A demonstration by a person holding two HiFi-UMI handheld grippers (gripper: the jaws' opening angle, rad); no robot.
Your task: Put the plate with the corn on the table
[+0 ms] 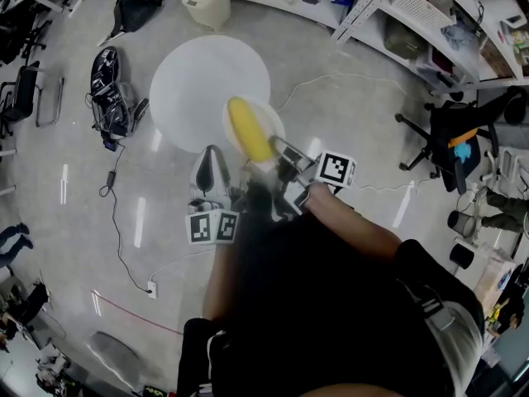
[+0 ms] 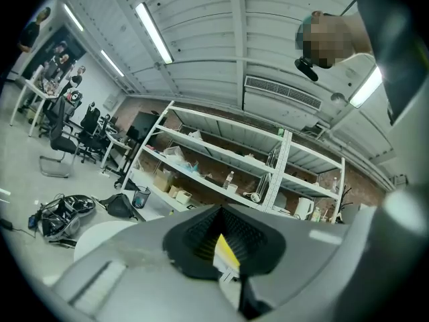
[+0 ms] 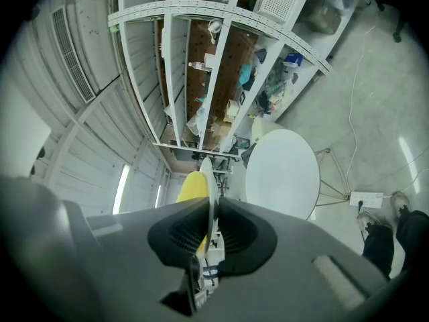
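We see the plate at the 5 o'clock edge of the round white tabletop in the head view. Its far side overlaps that edge in the picture, and we cannot tell whether it touches the tabletop. The yellow corn lies on the plate, running from 11 o'clock to 5 o'clock.

The right tongs meet the plate's rim at its 5 o'clock side, with their marker cube just behind at 4 o'clock. In the right gripper view the black pads are pressed against the plate, which shows edge-on as a thin white line between them. The corn bulges out at that line's 9 o'clock side, and the tabletop sits well off at 3 o'clock.

The left tongs have their pads drawn close on a thin sliver of yellow and white, which we take for the same plate and corn. In the head view this tool is blurred, just below the plate at 6 o'clock. Its two marker squares show clearly at 7 o'clock, beside the person's forearm.

Around the tabletop is a shiny grey floor. White shelves stand at 1 o'clock, an office chair at 3 o'clock, and a black cable trails at 8 o'clock.
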